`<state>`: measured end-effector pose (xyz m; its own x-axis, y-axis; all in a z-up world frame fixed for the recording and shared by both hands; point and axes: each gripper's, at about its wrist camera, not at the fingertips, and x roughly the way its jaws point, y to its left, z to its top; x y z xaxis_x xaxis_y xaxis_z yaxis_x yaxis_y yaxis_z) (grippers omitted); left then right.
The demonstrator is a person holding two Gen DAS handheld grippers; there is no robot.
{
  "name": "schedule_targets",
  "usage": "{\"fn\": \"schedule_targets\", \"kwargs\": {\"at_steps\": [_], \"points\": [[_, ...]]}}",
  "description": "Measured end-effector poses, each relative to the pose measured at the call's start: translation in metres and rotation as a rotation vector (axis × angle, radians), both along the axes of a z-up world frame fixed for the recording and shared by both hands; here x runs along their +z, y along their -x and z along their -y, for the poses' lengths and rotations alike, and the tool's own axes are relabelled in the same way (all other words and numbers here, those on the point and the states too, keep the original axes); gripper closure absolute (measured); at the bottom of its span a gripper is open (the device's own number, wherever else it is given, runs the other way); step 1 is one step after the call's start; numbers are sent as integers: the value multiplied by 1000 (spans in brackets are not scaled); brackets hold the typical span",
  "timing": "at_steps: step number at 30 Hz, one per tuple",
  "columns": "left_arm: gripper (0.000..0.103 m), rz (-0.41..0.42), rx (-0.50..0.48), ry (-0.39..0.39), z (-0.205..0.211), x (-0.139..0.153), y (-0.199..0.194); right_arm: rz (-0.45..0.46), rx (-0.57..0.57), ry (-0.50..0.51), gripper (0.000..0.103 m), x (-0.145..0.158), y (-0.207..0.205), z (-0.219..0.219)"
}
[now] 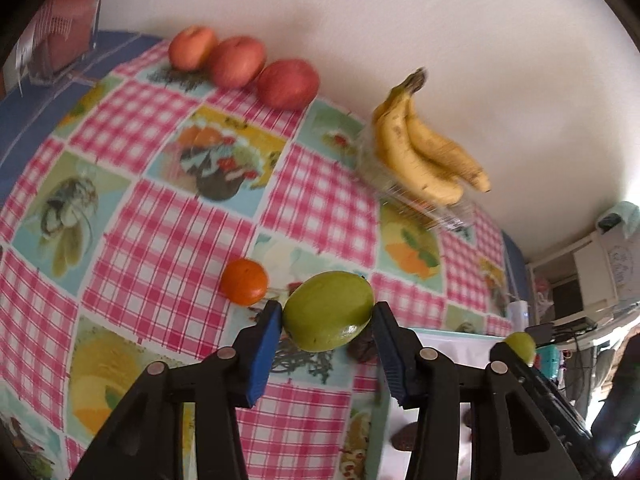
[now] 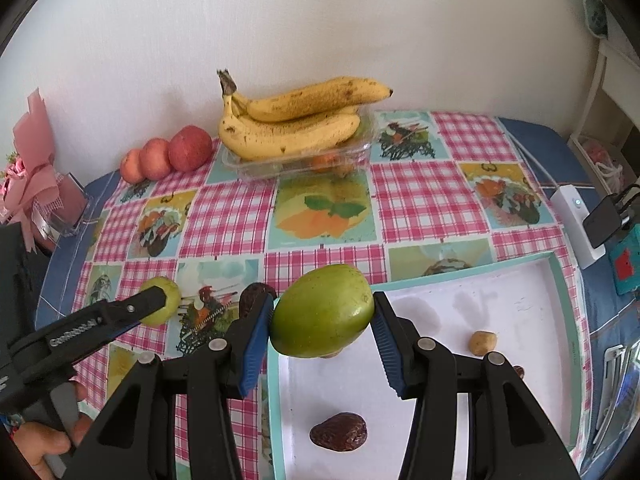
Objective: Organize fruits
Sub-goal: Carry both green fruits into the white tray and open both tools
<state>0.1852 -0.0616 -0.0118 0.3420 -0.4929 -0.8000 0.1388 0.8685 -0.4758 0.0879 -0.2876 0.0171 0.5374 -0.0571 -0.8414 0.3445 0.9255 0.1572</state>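
Left wrist view: the left gripper [image 1: 327, 312] pinches a green fruit [image 1: 328, 310] between its blue pads [image 1: 264, 354], held above the checked tablecloth [image 1: 160, 216]. A small orange [image 1: 244, 281] lies on the cloth just beside the left pad. Three red apples [image 1: 244, 68] stand in a touching row along the far edge against the wall. A banana bunch [image 1: 424, 152] rests on a clear plastic container [image 1: 440, 210]; its contents are blurred here. At right, a second green fruit [image 1: 520, 347] shows only partly, behind the right gripper's black finger. Dark items beneath the fingers are cut off and cannot be identified.

Right wrist view: the right gripper [image 2: 322, 314] clamps its own green fruit [image 2: 322, 312] over the near-left corner of a teal-rimmed white tray [image 2: 560, 280]. On the tray lie a dark wrinkled fruit [image 2: 339, 431] near the front and a small tan fruit [image 2: 483, 342] toward the right side, well apart. Another dark fruit [image 2: 252, 294] on the cloth is half hidden behind the left pad. Something beneath the held fruit is too hidden to name. Orange shapes inside the container [image 2: 332, 162] are indistinct. A pink wrapped bouquet [image 2: 32, 160] stands at the far-left corner.
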Motion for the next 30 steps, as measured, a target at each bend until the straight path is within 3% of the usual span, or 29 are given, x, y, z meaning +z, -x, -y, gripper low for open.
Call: {"fn": "schedule_targets", "kwargs": {"at_steps": [11,22,30], "points": [[54,85,-47,11,15,41,16,39,-37,11,52,19,14,14],[54,93,-107,0,44,43,27,34,-56,-9,52,14,22,28],[54,68,-175,7,76,37,39,6,-144,-24,52,4,37,62]]}}
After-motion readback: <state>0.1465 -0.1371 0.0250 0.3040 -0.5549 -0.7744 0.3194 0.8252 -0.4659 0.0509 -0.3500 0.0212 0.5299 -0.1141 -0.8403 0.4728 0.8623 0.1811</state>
